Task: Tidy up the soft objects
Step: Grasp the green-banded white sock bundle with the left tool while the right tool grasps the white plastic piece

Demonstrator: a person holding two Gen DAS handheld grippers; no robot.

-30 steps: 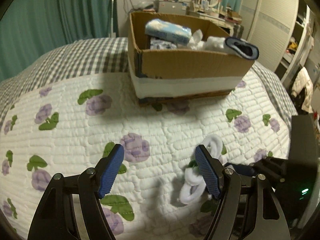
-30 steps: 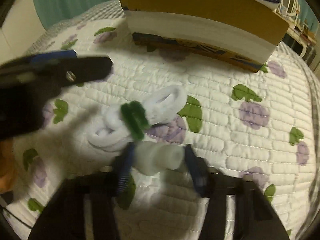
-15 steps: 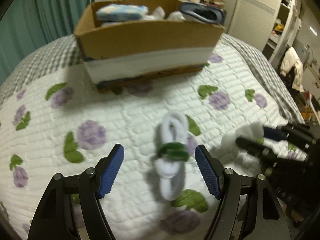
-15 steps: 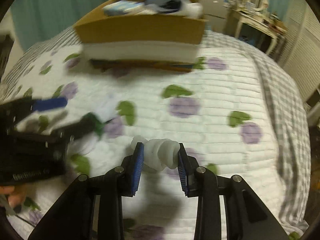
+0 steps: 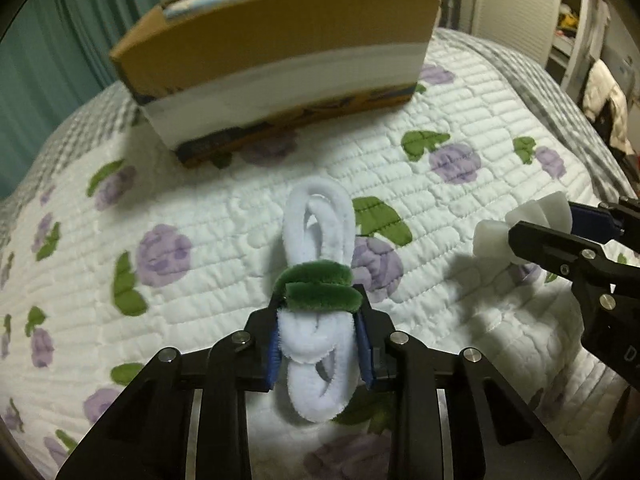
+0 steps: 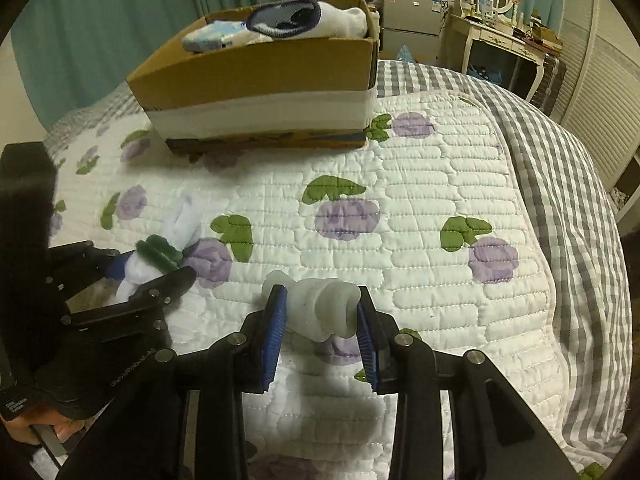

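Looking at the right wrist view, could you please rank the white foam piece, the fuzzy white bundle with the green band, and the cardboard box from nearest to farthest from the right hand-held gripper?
1. White foam piece: clamped in the right hand-held gripper.
2. Fuzzy white bundle: to the left, held in the left hand-held gripper.
3. Cardboard box: far back on the quilt, ahead and slightly left.

We're in a home bedroom: floral quilted bedspread [image 6: 420, 184], teal curtains [image 6: 120, 12], mirrored dressing table [image 6: 496, 32] behind.

Two grippers [image 5: 318, 344] [image 6: 322, 334], one cardboard box [image 6: 260, 80], one white-and-green fuzzy bundle [image 5: 318, 280], one white squishy lump [image 6: 324, 308].
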